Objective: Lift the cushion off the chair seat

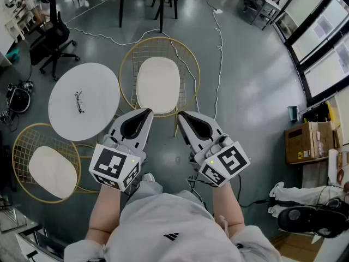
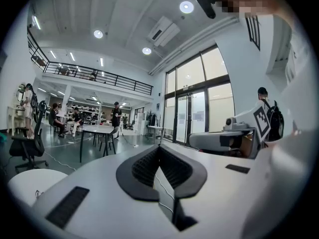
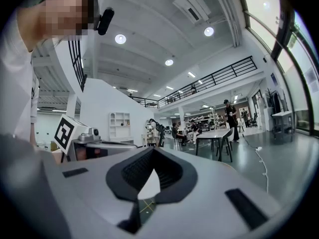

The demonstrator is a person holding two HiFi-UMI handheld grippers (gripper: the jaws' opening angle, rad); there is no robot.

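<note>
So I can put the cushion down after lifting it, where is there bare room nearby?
The round white table is bare except for glasses. Open floor lies right of the cable. Boxes crowd the lower right.

This is a large open-plan office or studio, with a polished grey floor (image 1: 256,91) crossed by a loose white cable (image 1: 219,53), a black swivel chair (image 1: 52,40) and cardboard boxes (image 1: 302,141) at 1 edge. The gripper views show a railed mezzanine (image 2: 94,76), tall glass doors (image 2: 199,113), recessed ceiling lights (image 2: 186,6) and people (image 2: 55,119) seated in the background.
</note>
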